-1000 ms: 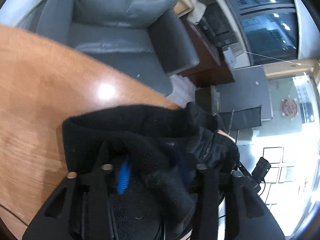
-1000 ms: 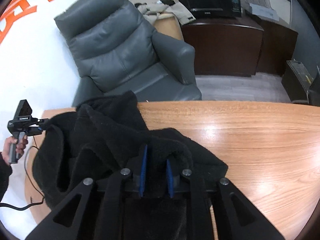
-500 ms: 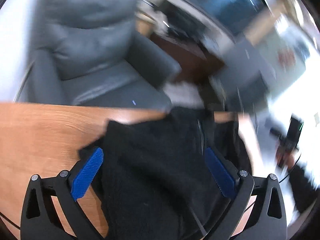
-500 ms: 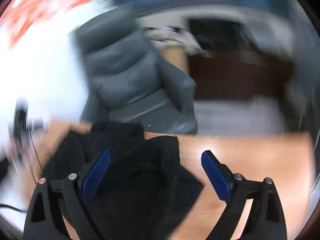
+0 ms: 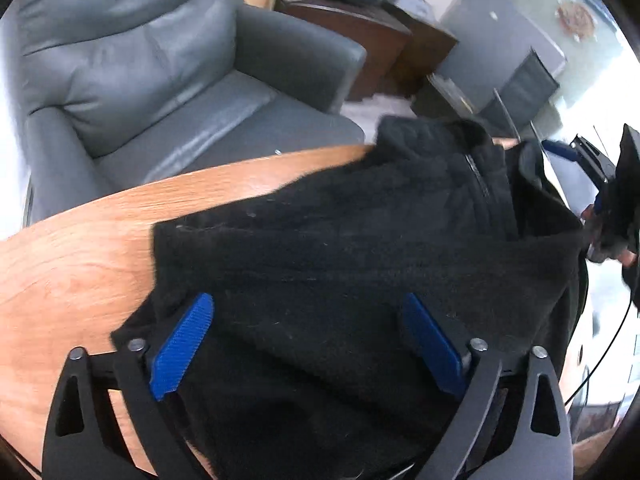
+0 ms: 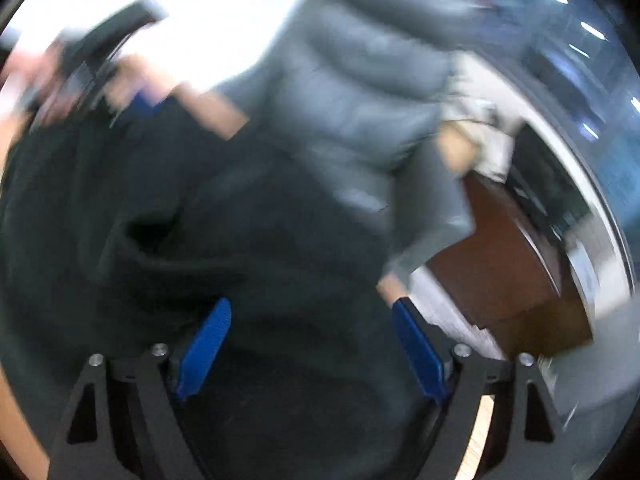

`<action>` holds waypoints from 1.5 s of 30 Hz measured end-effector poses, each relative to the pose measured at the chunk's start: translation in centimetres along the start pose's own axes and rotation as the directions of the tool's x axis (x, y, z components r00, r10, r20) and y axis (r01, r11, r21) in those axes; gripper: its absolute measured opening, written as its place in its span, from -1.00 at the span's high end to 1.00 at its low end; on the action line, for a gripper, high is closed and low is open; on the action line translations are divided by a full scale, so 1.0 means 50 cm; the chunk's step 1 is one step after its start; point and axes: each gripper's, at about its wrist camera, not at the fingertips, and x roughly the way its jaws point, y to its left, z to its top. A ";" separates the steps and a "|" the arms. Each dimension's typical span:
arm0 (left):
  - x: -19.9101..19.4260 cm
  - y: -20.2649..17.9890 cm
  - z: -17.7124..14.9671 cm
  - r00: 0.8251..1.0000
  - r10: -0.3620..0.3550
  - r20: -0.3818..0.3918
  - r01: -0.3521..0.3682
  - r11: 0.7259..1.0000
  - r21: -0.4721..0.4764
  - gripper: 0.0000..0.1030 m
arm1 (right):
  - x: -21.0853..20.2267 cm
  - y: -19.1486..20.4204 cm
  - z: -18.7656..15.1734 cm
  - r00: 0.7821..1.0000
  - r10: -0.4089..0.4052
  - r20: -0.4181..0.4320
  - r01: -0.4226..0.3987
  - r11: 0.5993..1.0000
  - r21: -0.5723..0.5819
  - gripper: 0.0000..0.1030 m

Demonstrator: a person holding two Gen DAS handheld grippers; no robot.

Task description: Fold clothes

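A black fleece garment (image 5: pixel 340 248) with a zipper lies bunched on the wooden table (image 5: pixel 80 248). My left gripper (image 5: pixel 308 340) is open, its blue pads spread wide just above the fleece, holding nothing. In the blurred right wrist view the same black fleece (image 6: pixel 240 240) fills the lower middle. My right gripper (image 6: pixel 308 348) is open over it, empty. The right gripper and the hand holding it also show at the right edge of the left wrist view (image 5: pixel 600 184).
A grey leather armchair (image 5: pixel 160 80) stands just beyond the table's far edge. A dark wooden cabinet (image 5: pixel 360 36) and a grey box (image 5: pixel 500 40) stand behind it. The table's rounded edge runs close behind the garment.
Both grippers were shut on the fleece a second ago and have opened and let it go. Both cameras have swung; the right wrist view is now motion-blurred.
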 end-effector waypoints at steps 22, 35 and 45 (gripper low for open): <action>-0.159 -0.019 -0.127 0.965 -0.209 0.158 0.203 0.978 0.051 -0.90 | 0.167 0.051 0.149 0.660 0.707 -0.256 -0.704 0.700 0.121 0.87; -0.189 -0.041 -0.157 0.950 -0.288 0.121 0.275 0.955 0.115 -0.90 | 0.184 0.011 0.245 0.700 0.656 -0.284 -0.672 0.739 0.050 -0.44; -0.281 -0.040 -0.216 0.964 -0.219 0.150 0.215 0.976 0.048 -0.99 | 0.226 0.048 0.137 0.391 0.823 -0.413 -0.820 0.515 0.250 0.72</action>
